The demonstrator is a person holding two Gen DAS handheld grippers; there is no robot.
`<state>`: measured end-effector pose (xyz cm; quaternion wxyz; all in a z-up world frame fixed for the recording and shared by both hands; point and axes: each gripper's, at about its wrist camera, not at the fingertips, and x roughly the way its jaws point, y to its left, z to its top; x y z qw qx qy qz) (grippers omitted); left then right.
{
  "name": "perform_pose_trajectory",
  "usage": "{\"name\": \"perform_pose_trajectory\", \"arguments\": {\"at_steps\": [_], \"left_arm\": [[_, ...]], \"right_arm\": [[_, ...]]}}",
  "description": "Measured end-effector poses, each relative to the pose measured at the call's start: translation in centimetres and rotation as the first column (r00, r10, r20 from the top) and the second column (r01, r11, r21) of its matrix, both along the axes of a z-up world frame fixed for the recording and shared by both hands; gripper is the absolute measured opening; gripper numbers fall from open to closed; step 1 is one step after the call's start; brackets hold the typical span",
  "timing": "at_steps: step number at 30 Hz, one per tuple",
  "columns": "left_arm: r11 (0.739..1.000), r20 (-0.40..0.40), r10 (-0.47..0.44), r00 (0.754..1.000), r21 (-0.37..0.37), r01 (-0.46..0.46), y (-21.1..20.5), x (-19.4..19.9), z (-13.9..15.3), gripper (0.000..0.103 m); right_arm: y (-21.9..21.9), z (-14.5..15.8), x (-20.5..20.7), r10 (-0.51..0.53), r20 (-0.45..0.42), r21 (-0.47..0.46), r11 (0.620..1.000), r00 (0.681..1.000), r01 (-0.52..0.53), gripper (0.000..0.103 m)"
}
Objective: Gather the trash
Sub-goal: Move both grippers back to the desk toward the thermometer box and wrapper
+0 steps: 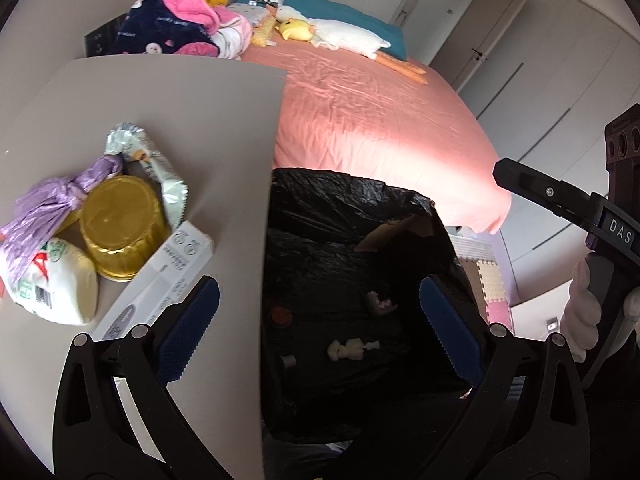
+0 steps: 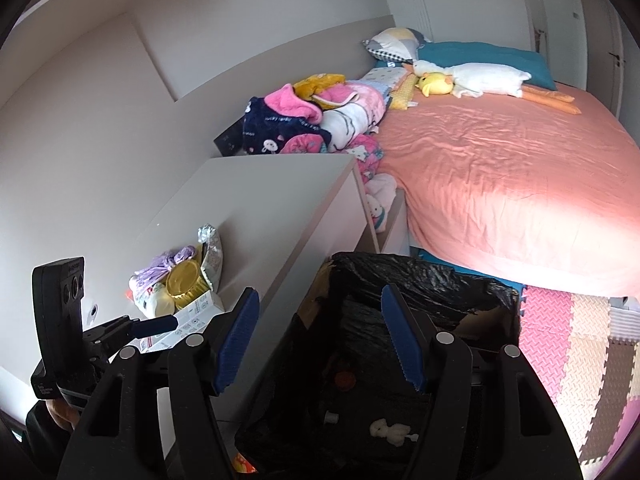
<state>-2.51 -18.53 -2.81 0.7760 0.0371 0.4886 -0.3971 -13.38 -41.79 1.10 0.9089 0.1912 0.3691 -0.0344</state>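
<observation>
Left of the left gripper (image 1: 316,320), on the grey cabinet top (image 1: 180,120), a small heap of trash lies close together: a knotted purple bag (image 1: 52,204), a white pouch (image 1: 60,284) with red and green print, an upturned gold cup (image 1: 120,224), a crinkled silver-green wrapper (image 1: 152,160) running from the back of the heap toward the cabinet edge, and a flat white carton (image 1: 160,276) whose long axis slants from the left finger pad up toward the cup. That gripper's blue-padded jaws stand wide apart and hold nothing; the left pad lies over the carton's near end, though contact cannot be judged, and the cabinet's front edge runs between the jaws. Between and below the jaws gapes the bin lined with a black bag (image 1: 360,208), holding a few scraps: an orange round cap (image 1: 280,316), a pale crumpled lump (image 1: 352,350) and a small white cylinder (image 1: 287,361); much of its inside is too dark to read. Beyond lies a bed with a salmon sheet (image 1: 380,120), piled clothes (image 1: 176,24) and a white plush goose (image 1: 344,36). To the far right the right gripper (image 2: 318,336) shows only in part. In its own view its jaws are likewise spread and empty, hanging above the bin (image 2: 420,280), with the heap (image 2: 180,284) off to their left and coloured foam mats (image 2: 580,344) to the right.
</observation>
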Motion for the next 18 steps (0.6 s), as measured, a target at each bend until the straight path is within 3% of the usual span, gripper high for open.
{"name": "perform_pose_trajectory", "arguments": {"at_steps": [13,18], "left_arm": [[0.991,-0.004,0.129,0.992,0.044,-0.128,4.7,1.7,-2.1,0.097],[0.989,-0.016,0.135,0.991,0.07,-0.133,5.1,2.4,-3.0,0.097]], "right_arm": [[3.1,-0.9,3.0,0.102,-0.045,0.001,0.995,0.994,-0.102,0.065],[3.9,-1.2,3.8,0.125,-0.059,-0.001,0.992,0.99,-0.125,0.065]]}}
